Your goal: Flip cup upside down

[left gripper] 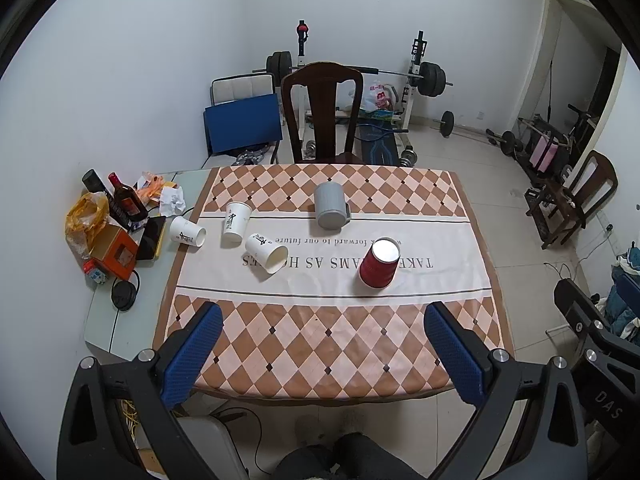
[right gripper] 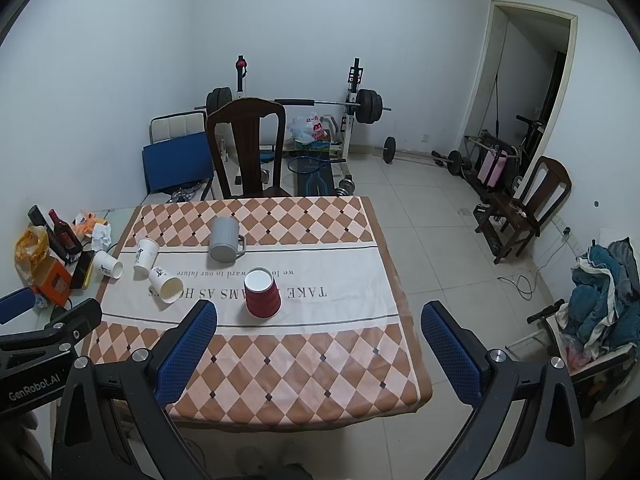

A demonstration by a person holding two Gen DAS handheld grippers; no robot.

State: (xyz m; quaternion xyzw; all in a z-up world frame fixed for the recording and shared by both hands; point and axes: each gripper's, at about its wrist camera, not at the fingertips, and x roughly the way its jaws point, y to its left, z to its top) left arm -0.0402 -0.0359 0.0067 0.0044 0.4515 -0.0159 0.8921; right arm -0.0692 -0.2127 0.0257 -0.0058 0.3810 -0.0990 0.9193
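The red cup (left gripper: 379,263) stood mouth-down on the white band of the cloth, right of centre on the surface (left gripper: 304,344), its pale base facing up; in the right wrist view it (right gripper: 262,294) sat just ahead of that claw's left finger. It appeared already inverted. Behind it a grey mug (left gripper: 331,205) also stood inverted, well apart. To the left, one white paper cup (left gripper: 236,224) stood upright, with two more on their sides: one (left gripper: 266,253) near the printed lettering, the other (left gripper: 186,231) at the cloth's edge.

Both claws were released and held nothing: the left claw (left gripper: 320,344) and the right claw (right gripper: 318,340) hovered with fingers spread wide over the near edge of the surface.

Risks, as judged: which cup remained to be flipped was ambiguous, so a wrong pick was possible. The paper cups looked thin-walled; a hard squeeze could crush one, and the lying cups could roll from a glancing finger. The clutter (left gripper: 108,232) beside the left cups left little margin for a sweeping approach.
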